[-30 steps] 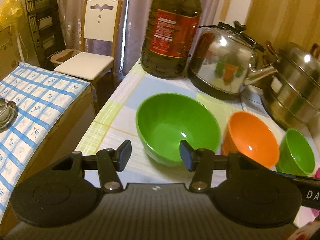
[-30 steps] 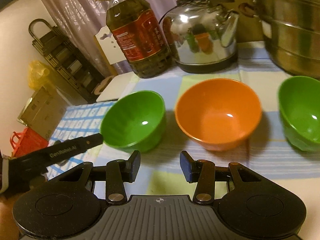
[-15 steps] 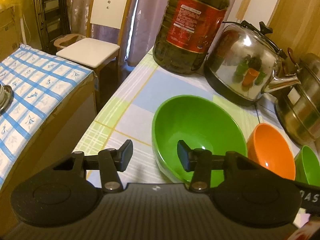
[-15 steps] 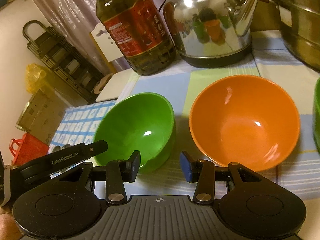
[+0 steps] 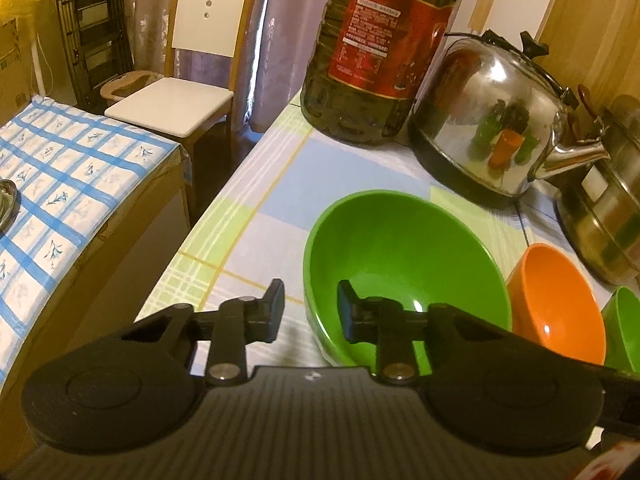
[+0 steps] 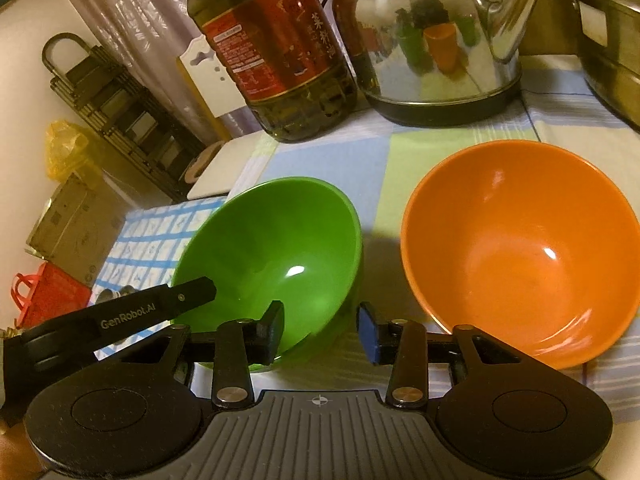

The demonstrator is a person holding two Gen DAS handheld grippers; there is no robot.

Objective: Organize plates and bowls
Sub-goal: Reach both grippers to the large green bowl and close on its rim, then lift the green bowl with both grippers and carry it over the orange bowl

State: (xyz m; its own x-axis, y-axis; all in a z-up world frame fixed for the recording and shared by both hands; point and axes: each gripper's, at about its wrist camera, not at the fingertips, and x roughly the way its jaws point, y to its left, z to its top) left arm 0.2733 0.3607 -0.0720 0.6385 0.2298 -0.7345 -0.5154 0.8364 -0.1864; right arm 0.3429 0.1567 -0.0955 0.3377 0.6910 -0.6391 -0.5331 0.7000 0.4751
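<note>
The left gripper (image 5: 310,312) has its jaws straddling the near rim of the big green bowl (image 5: 404,256), one finger outside and one inside; they have just been closing, though a gap still shows beside the wall, so they are not yet clenched on it. The right gripper (image 6: 320,334) hovers over the gap between that bowl and the orange bowl (image 6: 516,248), jaws also just closing, nothing between them. Farther back on the checked bench (image 5: 272,184) stand an oil bottle (image 5: 380,52) and a steel kettle (image 5: 488,120)
</note>
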